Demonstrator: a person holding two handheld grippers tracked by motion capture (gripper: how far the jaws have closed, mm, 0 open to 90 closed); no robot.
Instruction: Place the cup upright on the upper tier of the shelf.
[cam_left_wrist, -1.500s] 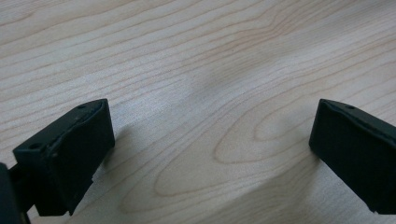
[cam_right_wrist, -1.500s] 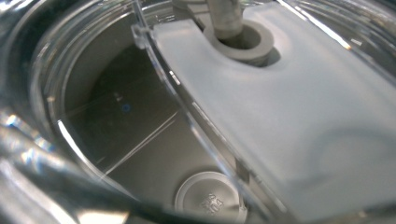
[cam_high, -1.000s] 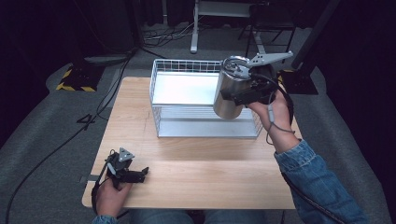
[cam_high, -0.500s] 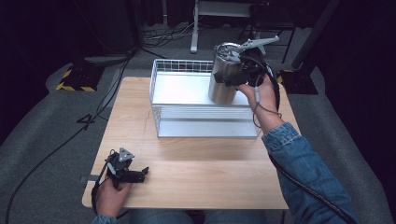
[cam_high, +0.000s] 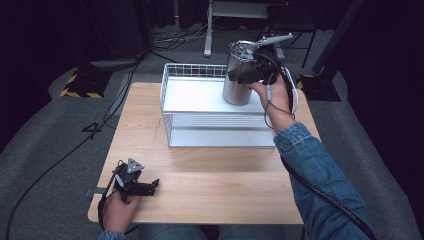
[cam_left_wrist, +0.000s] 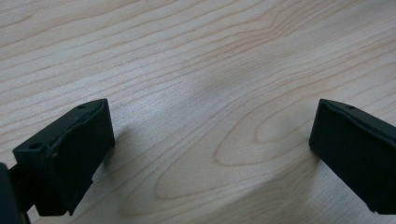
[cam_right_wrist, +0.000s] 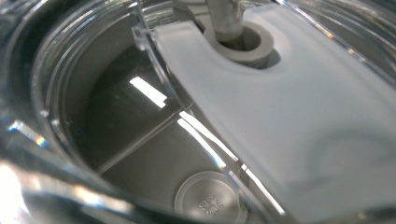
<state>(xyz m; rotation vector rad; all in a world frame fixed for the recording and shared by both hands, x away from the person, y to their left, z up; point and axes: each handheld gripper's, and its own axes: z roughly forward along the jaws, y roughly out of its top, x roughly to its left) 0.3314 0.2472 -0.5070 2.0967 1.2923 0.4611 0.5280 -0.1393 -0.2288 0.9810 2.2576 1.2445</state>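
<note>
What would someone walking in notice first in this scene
The shiny steel canister with its clear lid stands out first, gripped near its top by the right gripper over the back right corner of the white wire basket. Next comes the left gripper, resting on the light wooden table near its front left corner, jaws spread wide with nothing between them.

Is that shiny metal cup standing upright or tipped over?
Upright. The metal cup stands on its base in the wire basket, lid on top, with the right gripper at its side.
</note>
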